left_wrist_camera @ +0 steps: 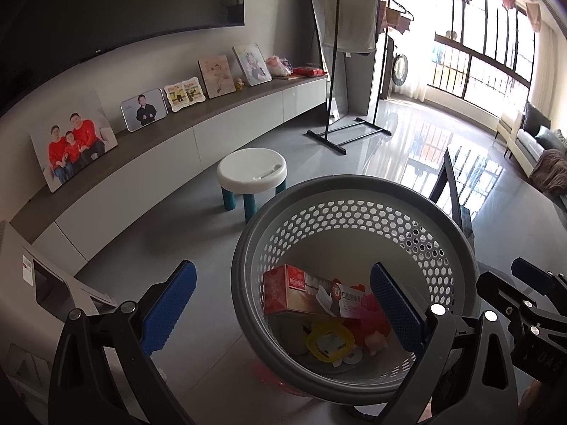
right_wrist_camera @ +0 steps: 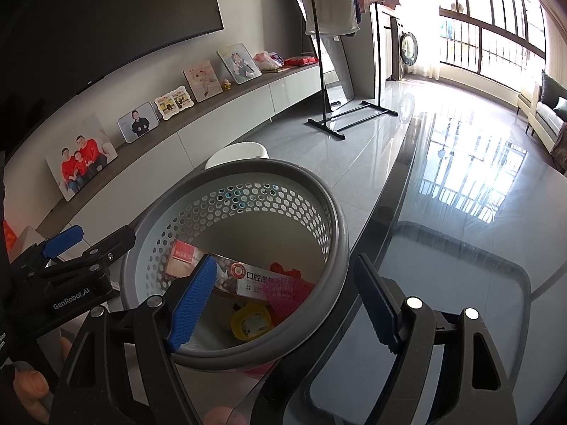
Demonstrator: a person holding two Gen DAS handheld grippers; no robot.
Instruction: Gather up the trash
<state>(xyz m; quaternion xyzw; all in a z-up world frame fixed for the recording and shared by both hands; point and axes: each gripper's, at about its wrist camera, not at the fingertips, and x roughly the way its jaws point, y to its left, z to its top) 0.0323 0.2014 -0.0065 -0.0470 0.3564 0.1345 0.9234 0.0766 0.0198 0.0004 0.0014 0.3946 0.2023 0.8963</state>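
A grey-rimmed basket (left_wrist_camera: 354,191) (right_wrist_camera: 248,173) with a white perforated wall holds a red and white box (left_wrist_camera: 308,294) (right_wrist_camera: 226,272), a yellow ring-shaped piece (left_wrist_camera: 329,345) (right_wrist_camera: 250,322) and a pink ribbed piece (right_wrist_camera: 287,292). My left gripper (left_wrist_camera: 283,306) hovers open over the basket's near left rim, one blue pad outside it and one above the inside. My right gripper (right_wrist_camera: 285,302) is open over the near right rim, its left pad above the box and its right pad outside. Nothing is pressed between either pair of pads. Each gripper shows in the other's view, the left (right_wrist_camera: 88,244) and the right (left_wrist_camera: 514,283).
A dark glass table (right_wrist_camera: 460,248) lies right of the basket. Behind it stand a white stool with teal legs (left_wrist_camera: 251,173), a black clothes rack (left_wrist_camera: 340,131) and a long low cabinet (left_wrist_camera: 226,124) with photo frames. A sofa (left_wrist_camera: 531,138) is far right.
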